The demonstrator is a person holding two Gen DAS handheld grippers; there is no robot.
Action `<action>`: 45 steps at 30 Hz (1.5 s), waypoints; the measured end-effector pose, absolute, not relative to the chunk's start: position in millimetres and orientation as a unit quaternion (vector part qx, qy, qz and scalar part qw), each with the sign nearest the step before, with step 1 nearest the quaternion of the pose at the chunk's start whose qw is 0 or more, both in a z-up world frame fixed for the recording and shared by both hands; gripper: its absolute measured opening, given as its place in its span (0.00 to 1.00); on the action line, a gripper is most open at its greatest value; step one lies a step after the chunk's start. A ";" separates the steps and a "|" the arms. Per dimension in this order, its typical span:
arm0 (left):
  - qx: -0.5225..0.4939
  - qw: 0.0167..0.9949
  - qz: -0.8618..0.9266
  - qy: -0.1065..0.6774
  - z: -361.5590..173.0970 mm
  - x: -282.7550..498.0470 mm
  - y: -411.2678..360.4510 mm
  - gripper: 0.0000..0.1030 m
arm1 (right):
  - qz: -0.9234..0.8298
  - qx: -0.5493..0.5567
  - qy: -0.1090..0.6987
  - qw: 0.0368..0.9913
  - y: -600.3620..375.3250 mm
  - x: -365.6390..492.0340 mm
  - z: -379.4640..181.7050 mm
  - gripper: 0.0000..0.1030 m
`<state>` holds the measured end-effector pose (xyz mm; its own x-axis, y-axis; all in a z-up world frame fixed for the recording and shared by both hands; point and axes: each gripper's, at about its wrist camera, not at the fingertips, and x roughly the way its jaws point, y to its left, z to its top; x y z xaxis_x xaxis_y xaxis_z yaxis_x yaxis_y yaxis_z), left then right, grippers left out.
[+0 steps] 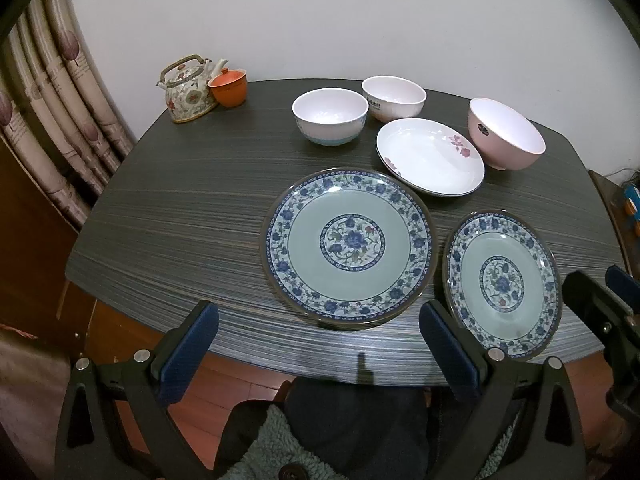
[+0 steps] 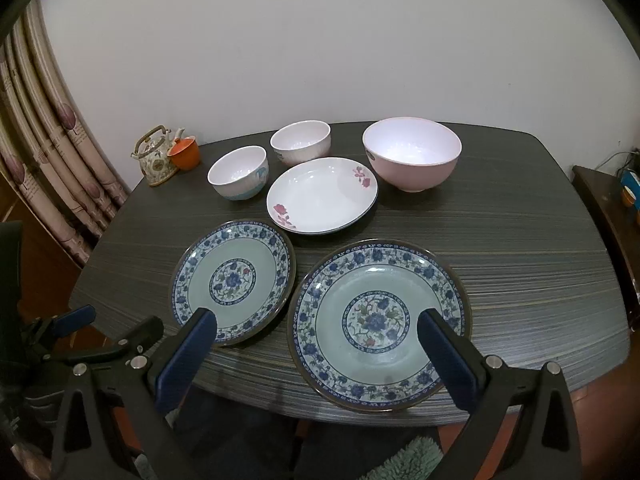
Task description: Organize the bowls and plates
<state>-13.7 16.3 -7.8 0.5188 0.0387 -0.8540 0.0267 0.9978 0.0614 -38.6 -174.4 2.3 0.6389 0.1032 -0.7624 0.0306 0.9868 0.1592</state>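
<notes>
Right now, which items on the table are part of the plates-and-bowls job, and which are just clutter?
Job items:
- large blue floral plate
- second blue floral plate
- white dish with pink flowers
- pink bowl
- white bowl with blue base
- white bowl with lettering

Just lying about:
- floral teapot
- orange cup

Both grippers open, holding nothing.

The left claw (image 1: 318,354) is a black frame with triangular cut-outs in its two arms and round silver screws at the joints. Each finger carries a dark blue ribbed pad (image 1: 188,354). The right claw (image 2: 316,356) is built alike: black arms, silver screw heads, blue pads (image 2: 450,360) on the inner faces. The person wears dark clothing (image 1: 360,432) with a pale green fleece lining (image 1: 276,448).
</notes>
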 end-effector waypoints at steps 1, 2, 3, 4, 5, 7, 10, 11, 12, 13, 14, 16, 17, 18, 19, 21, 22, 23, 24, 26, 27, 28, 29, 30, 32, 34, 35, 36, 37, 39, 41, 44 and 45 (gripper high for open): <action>0.033 0.871 0.004 0.491 -7.8 -13.7 16.2 0.97 | 0.020 0.079 0.425 0.902 -174.5 -38.5 2.0 1.00; 0.033 0.870 0.004 0.491 -7.9 -13.8 16.2 0.97 | 0.020 0.079 0.425 0.901 -174.7 -38.4 2.0 1.00; 0.033 0.870 0.004 0.492 -8.1 -13.9 16.3 0.97 | 0.020 0.080 0.426 0.901 -174.8 -38.6 1.8 1.00; 0.032 0.870 0.004 0.492 -8.3 -13.6 16.5 0.97 | 0.020 0.081 0.427 0.900 -174.9 -38.9 1.7 1.00; 0.032 0.870 0.004 0.493 -8.4 -13.6 16.9 0.97 | 0.019 0.082 0.427 0.900 -175.1 -38.5 1.4 1.00; 0.032 0.870 0.004 0.492 -8.5 -13.6 16.8 0.97 | 0.019 0.082 0.428 0.900 -175.5 -37.8 0.9 1.00; 0.032 0.869 0.005 0.493 -9.0 -13.5 17.2 0.97 | 0.019 0.081 0.428 0.900 -175.0 -38.1 1.0 1.00; 0.032 0.869 0.006 0.494 -9.2 -13.4 17.2 0.97 | 0.019 0.081 0.429 0.900 -175.2 -37.9 1.0 1.00; 0.031 0.869 0.006 0.494 -9.5 -13.4 17.3 0.97 | 0.019 0.081 0.428 0.900 -175.5 -38.0 1.0 1.00; 0.031 0.869 0.006 0.494 -9.6 -13.6 17.6 0.97 | 0.020 0.081 0.428 0.900 -175.4 -38.2 1.0 1.00; 0.031 0.869 0.006 0.494 -9.6 -13.5 17.6 0.97 | 0.020 0.081 0.429 0.900 -175.6 -38.0 0.6 1.00; 0.031 0.869 0.006 0.494 -9.6 -13.4 17.8 0.97 | 0.020 0.081 0.429 0.900 -175.7 -38.3 0.5 1.00; 0.031 0.869 0.006 0.494 -9.6 -13.4 17.9 0.97 | 0.020 0.081 0.429 0.899 -175.5 -37.8 0.4 1.00; 0.031 0.869 0.006 0.494 -9.8 -13.4 17.9 0.97 | 0.020 0.081 0.430 0.899 -175.6 -37.7 0.2 1.00; 0.031 0.869 0.006 0.494 -9.6 -13.4 17.8 0.97 | 0.019 0.082 0.430 0.899 -175.4 -37.8 0.2 1.00; 0.031 0.869 0.006 0.495 -9.9 -13.6 17.9 0.97 | 0.020 0.081 0.430 0.899 -175.1 -37.5 -0.1 1.00; 0.031 0.868 0.007 0.495 -9.9 -13.4 18.0 0.97 | 0.019 0.081 0.430 0.899 -174.9 -38.0 -0.3 1.00; 0.031 0.868 0.007 0.495 -9.9 -13.6 18.0 0.97 | 0.019 0.081 0.430 0.899 -174.7 -38.1 -0.5 1.00; 0.030 0.868 0.006 0.496 -10.1 -13.8 18.2 0.97 | 0.020 0.081 0.430 0.899 -174.5 -38.1 -0.7 1.00; 0.030 0.868 0.007 0.496 -10.3 -13.7 18.5 0.97 | 0.019 0.080 0.430 0.899 -174.8 -38.0 -0.6 1.00; 0.030 0.868 0.007 0.495 -10.3 -14.3 18.7 0.97 | 0.020 0.080 0.430 0.899 -174.6 -38.0 -0.8 1.00; 0.030 0.868 0.006 0.495 -10.3 -14.2 18.8 0.97 | 0.019 0.080 0.431 0.899 -174.5 -37.7 -1.2 1.00; 0.030 0.868 0.007 0.495 -10.9 -14.2 19.2 0.97 | 0.020 0.080 0.431 0.899 -174.4 -37.8 -1.5 1.00; 0.030 0.868 0.006 0.495 -10.8 -14.4 19.3 0.97 | 0.020 0.080 0.430 0.899 -174.5 -38.0 -1.1 1.00; 0.030 0.868 0.007 0.496 -10.9 -14.3 19.2 0.97 | 0.020 0.080 0.430 0.899 -174.8 -37.7 -1.4 1.00; 0.027 0.867 0.006 0.498 -12.2 -13.6 20.7 0.97 | 0.023 0.078 0.429 0.899 -174.3 -37.9 -1.4 0.99; 0.025 0.867 0.006 0.498 -13.0 -13.0 21.7 0.97 | 0.025 0.077 0.429 0.900 -173.8 -37.6 -1.1 0.99; 0.024 0.866 0.006 0.499 -13.2 -12.1 22.9 0.97 | 0.027 0.075 0.429 0.900 -173.3 -36.9 -0.8 0.99; 0.023 0.866 0.006 0.499 -13.5 -11.5 24.1 0.97 | 0.033 0.074 0.428 0.900 -172.7 -35.9 -0.5 0.99; 0.017 0.866 0.003 0.500 -14.0 -9.0 28.0 0.96 | 0.047 0.075 0.427 0.900 -171.7 -33.4 0.5 0.98; 0.008 0.866 0.002 0.501 -14.0 -5.8 34.1 0.95 | 0.067 0.076 0.426 0.899 -170.0 -28.7 1.7 0.98; -0.015 0.863 -0.002 0.504 -14.9 0.6 47.1 0.89 | 0.105 0.082 0.431 0.893 -168.7 -18.5 1.6 0.94; -0.024 0.862 -0.003 0.507 -15.7 3.6 51.7 0.85 | 0.117 0.082 0.435 0.889 -168.2 -13.3 1.0 0.91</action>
